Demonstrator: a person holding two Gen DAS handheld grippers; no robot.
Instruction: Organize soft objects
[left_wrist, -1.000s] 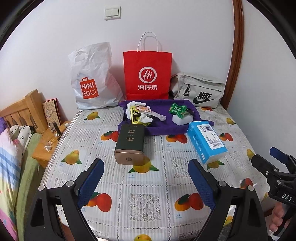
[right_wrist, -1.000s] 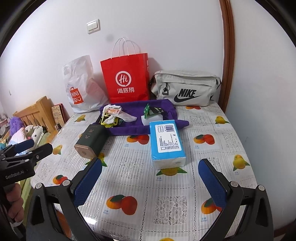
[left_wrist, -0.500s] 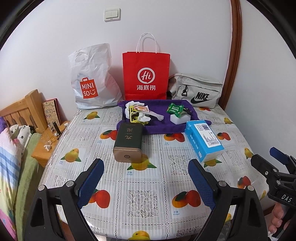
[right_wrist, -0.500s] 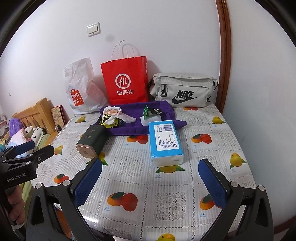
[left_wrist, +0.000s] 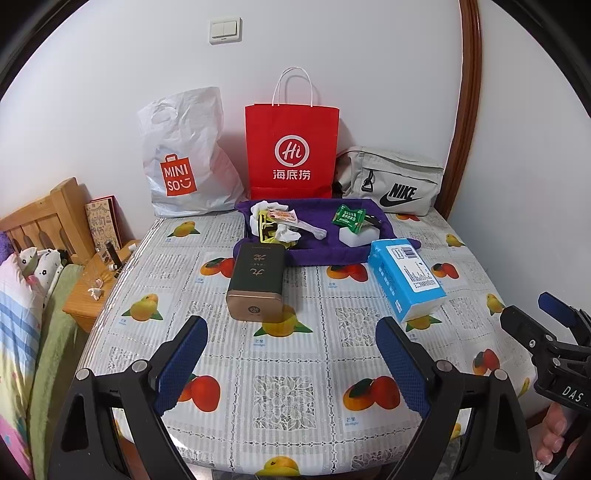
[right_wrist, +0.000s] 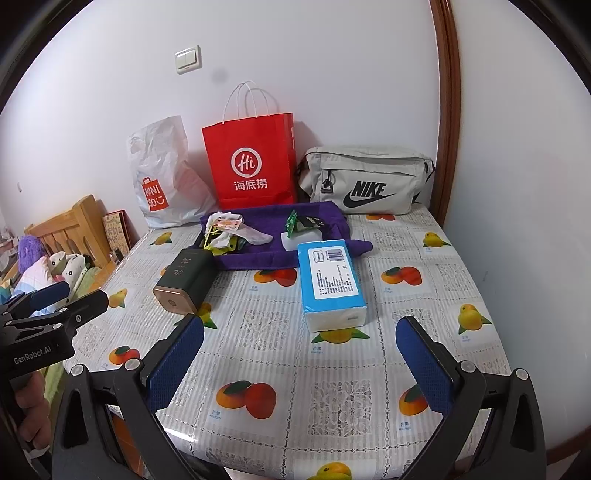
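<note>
Towel (left_wrist: 325, 254) half hidden under clutter; right tool (left_wrist: 554, 325) cropped.

blue tissue pack (left_wrist: 404, 278) print unreadable, purple towel (left_wrist: 332, 251) clutter indistinct, bed (left_wrist: 22, 295) cropped left

A plain white wall (left_wrist: 332, 55) is seen behind the table, with a cream two-rocker light switch (left_wrist: 225, 31) mounted high on it. A dark brown curved wooden door frame (left_wrist: 466, 110) runs down the wall past the table's far right corner. The table is covered by a white lace-patterned plastic tablecloth printed with fruit (left_wrist: 280, 391). Beyond its left edge a light wooden slatted headboard (left_wrist: 44, 218), a small wooden bedside stand (left_wrist: 88, 295) and striped bedding (left_wrist: 14, 332) are visible. The lighting is soft and even
</note>
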